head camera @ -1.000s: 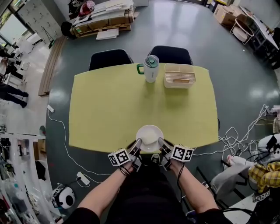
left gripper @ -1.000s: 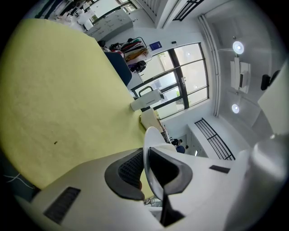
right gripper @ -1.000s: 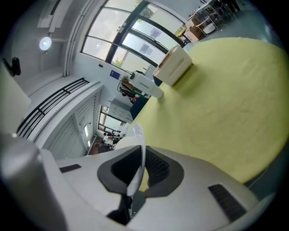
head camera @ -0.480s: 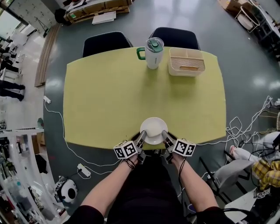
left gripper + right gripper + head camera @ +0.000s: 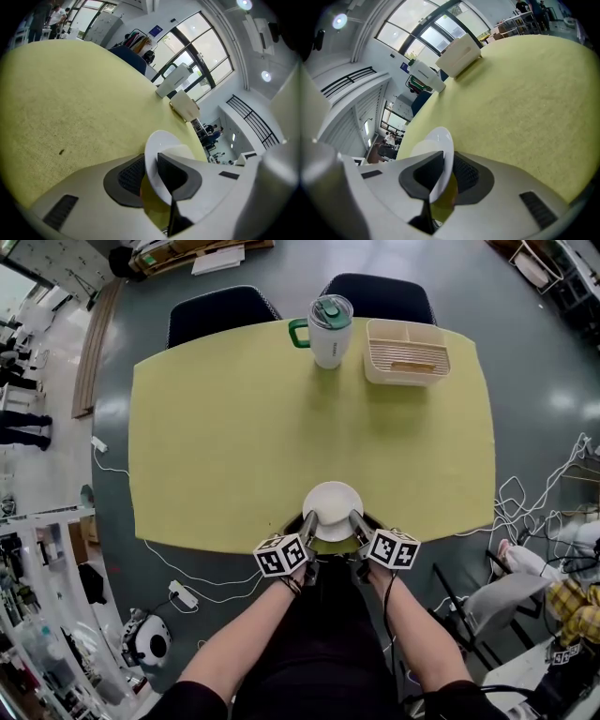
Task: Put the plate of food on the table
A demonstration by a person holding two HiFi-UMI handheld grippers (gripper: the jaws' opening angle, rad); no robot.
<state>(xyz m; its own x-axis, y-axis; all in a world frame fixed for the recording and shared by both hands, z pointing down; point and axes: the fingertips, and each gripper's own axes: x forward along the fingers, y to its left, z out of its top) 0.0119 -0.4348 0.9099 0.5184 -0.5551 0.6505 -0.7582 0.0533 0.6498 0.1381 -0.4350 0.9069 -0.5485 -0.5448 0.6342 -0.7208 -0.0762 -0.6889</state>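
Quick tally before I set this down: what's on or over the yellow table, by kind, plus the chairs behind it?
white round plate: 1
white tumbler with green lid and handle: 1
cream ribbed plastic tray: 1
dark chairs: 2
Total: 5

Open lab-like workspace, polished grey floor, loose cables, tall windows, people in the distance
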